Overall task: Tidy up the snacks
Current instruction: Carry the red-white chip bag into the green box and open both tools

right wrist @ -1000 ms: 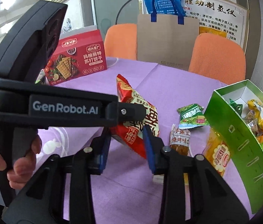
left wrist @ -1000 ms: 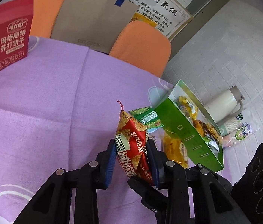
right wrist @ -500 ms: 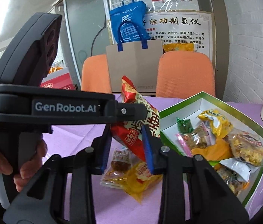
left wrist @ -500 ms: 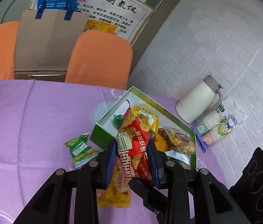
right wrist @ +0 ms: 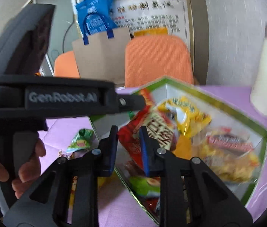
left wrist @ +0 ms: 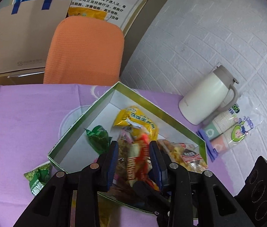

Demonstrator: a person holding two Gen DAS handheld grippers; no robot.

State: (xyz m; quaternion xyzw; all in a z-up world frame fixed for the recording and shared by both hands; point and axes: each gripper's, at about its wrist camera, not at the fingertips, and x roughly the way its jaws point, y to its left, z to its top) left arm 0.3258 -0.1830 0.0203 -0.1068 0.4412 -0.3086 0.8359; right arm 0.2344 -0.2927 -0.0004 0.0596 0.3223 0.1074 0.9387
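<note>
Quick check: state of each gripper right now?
Left gripper: jaws just opening, red snack packet apparently loose between them.
Right gripper: jaws just closing, gripping the same packet.

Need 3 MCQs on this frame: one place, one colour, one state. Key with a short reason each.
1. Where is the red snack bag?
A. On the orange chair
B. Over the green box, between the gripper fingers
C. Beside the white jug

2. What colour is the rim of the box?
A. Green
B. Blue
C. Black

3. What is the state of the right gripper?
A. Wide open, nothing between the jaws
B. Out of view
C. Jaws narrow, with the red bag between them

Answers:
1 B: the left wrist view shows the bag between the left gripper pads above the snacks in the box.
2 A: the box edge is green in both views.
3 C: the right wrist view shows the bag's lower corner between the blue pads; the jaws have just been closing.
</note>
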